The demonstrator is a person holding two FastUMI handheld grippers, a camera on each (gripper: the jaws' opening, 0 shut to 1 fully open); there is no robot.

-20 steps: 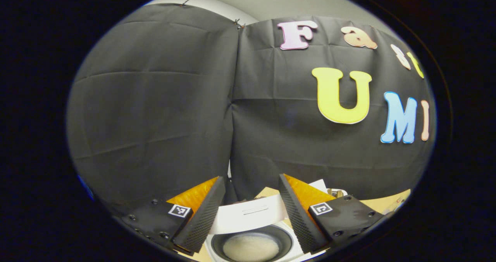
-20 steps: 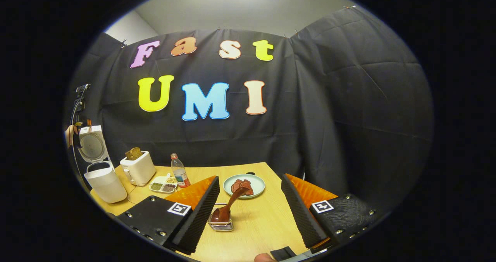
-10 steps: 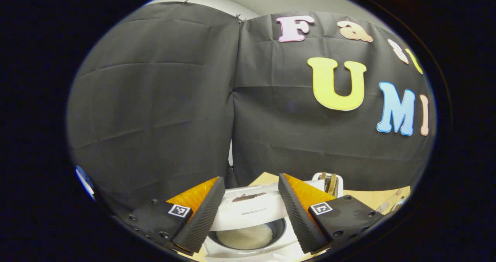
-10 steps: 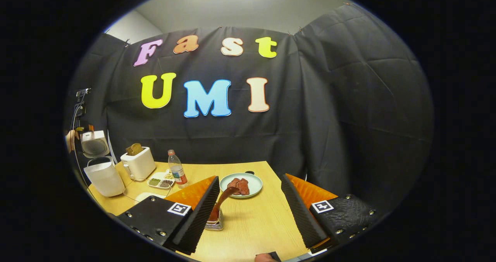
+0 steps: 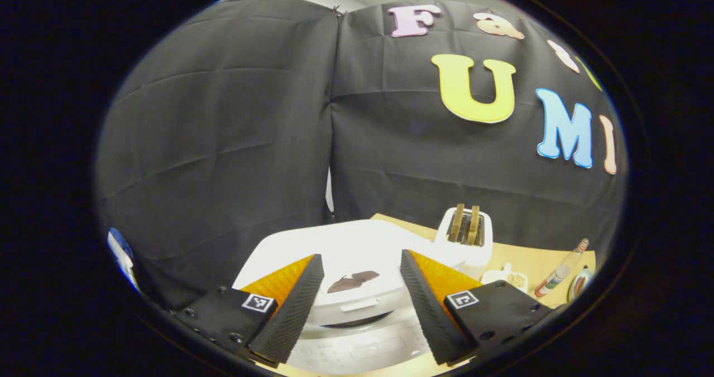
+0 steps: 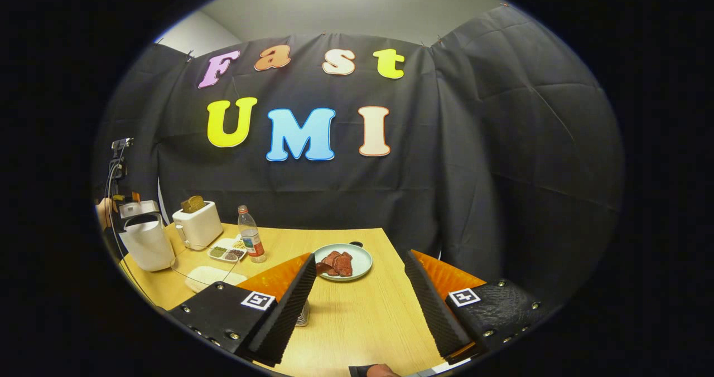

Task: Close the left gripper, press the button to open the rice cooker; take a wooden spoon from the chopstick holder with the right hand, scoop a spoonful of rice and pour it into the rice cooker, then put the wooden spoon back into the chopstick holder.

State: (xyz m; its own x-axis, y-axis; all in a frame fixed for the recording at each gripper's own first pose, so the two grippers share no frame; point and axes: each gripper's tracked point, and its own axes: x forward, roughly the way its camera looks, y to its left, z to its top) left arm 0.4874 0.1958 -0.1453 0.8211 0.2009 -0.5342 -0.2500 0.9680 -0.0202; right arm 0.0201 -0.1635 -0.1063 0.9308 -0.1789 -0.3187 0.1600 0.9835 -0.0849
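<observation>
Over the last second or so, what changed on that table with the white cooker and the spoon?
The rice cooker lid swung down from open to nearly shut, hiding the rice inside. The right tool drew back from the chopstick holder, leaving the wooden spoon in it. Both tools stayed open and empty; the toaster, bottle and plate kept their places.

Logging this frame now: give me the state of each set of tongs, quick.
Left tongs: open, empty, over the white rice cooker's lid.
Right tongs: open, empty, above the light wooden table.
</observation>
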